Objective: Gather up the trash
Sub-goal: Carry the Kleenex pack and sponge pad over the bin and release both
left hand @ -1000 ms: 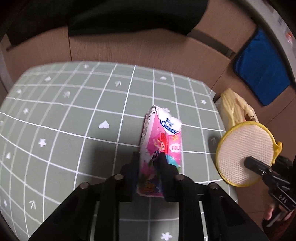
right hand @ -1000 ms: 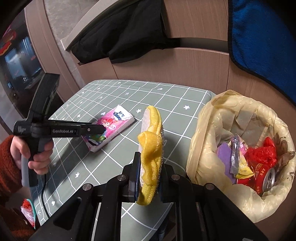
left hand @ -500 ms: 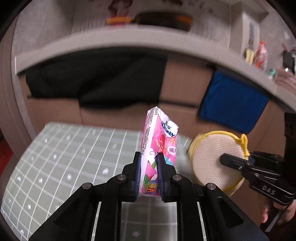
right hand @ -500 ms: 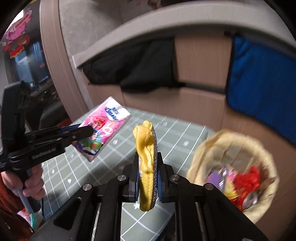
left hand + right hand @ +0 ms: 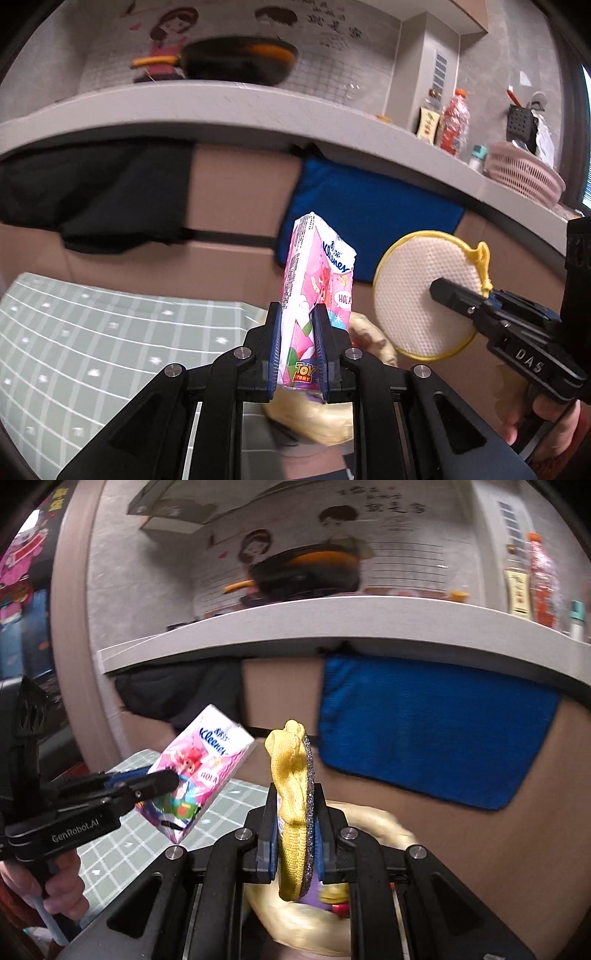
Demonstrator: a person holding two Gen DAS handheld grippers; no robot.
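While we look along the left hand-held gripper (image 5: 298, 350), we see its jaws closed on the lower half of the pink tissue pack (image 5: 317, 295), which stands upright in the air, and we see the round flat face of the yellow scrubber (image 5: 413, 295) off to the right. From the right wrist we see that scrubber (image 5: 293, 812) only edge-on, clamped between the closed jaws of the right hand-held gripper (image 5: 295, 834), with the tissue pack (image 5: 195, 775) tilted to its left in the other tool's grip. Below both tools sits the trash bin lined with a yellowish bag (image 5: 369, 816); only the right view shows something in it, a bit of purple and red, blurred. The bag's rim (image 5: 321, 421) shows under the pack in the left view. A second ago the pack lay on the green checked counter (image 5: 92, 332) and the scrubber was held low beside the bin; both are now lifted, over the bag.
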